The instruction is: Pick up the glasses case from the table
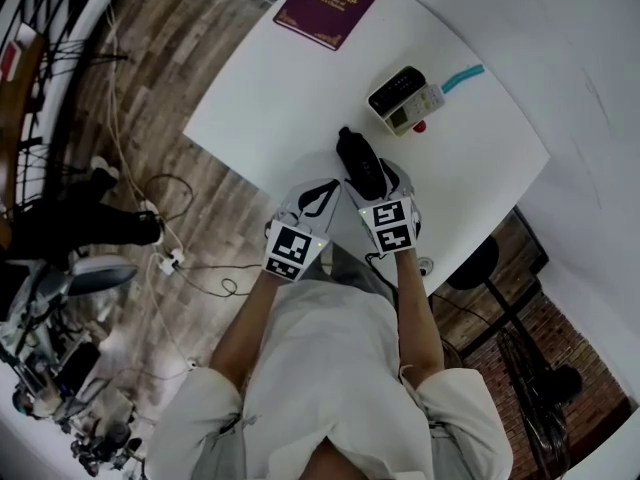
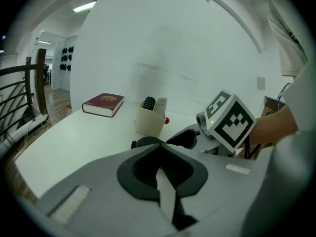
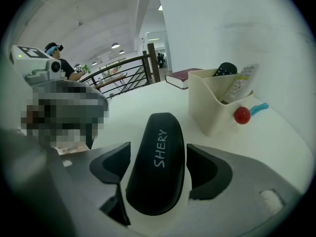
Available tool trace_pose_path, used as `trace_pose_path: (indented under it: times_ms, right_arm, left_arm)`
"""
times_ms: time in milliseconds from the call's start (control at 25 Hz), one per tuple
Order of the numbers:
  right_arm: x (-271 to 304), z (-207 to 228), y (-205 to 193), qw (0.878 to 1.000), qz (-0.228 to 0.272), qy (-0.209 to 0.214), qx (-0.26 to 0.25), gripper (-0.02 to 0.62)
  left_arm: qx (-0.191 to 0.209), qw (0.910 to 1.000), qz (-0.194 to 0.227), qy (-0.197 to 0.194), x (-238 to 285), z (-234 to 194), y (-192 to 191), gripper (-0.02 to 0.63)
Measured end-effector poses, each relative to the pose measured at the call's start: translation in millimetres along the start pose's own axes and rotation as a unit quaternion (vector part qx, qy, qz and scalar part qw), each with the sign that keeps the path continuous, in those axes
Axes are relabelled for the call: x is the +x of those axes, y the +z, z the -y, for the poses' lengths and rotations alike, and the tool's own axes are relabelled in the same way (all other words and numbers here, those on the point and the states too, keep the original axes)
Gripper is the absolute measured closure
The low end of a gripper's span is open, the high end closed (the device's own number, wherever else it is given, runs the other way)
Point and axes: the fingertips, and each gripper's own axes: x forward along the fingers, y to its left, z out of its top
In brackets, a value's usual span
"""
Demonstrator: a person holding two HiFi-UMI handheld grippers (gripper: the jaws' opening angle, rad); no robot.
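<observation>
The black glasses case (image 1: 360,158) lies on the white table (image 1: 480,183), near its front edge. In the right gripper view the case (image 3: 157,167) reads "SHERY" and lies lengthwise between the jaws. My right gripper (image 3: 158,154) stands open around it, with a thin strip of table showing at each side. From above, the right gripper (image 1: 372,176) straddles the near end of the case. My left gripper (image 1: 325,190) hovers just left of it, shut and holding nothing. In the left gripper view, the left gripper (image 2: 160,157) points at the case's dark end (image 2: 140,142).
A cream holder (image 1: 405,103) with remotes stands just beyond the case, a red ball (image 3: 242,115) and a teal strip (image 1: 462,76) beside it. A maroon book (image 1: 330,3) lies at the far edge. Cables cover the floor left of the table.
</observation>
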Motion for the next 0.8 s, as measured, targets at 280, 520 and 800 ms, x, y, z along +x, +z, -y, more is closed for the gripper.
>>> trace_pose_path:
  times_ms: [280, 520, 800]
  right_arm:
    - [13, 4, -8, 1.0, -0.028, 0.001, 0.002, 0.236]
    - [12, 3, -9, 0.999, -0.03, 0.0, 0.012, 0.253]
    - [12, 1, -8, 1.0, -0.027, 0.001, 0.015, 0.261]
  left_arm:
    - [-0.003, 1.0, -0.001, 0.005, -1, -4, -2, 0.588]
    - [-0.002, 1.0, 0.001, 0.006, -5, -5, 0, 0.588]
    - [0.003, 1.0, 0.004, 0.005, -7, -6, 1, 0.588]
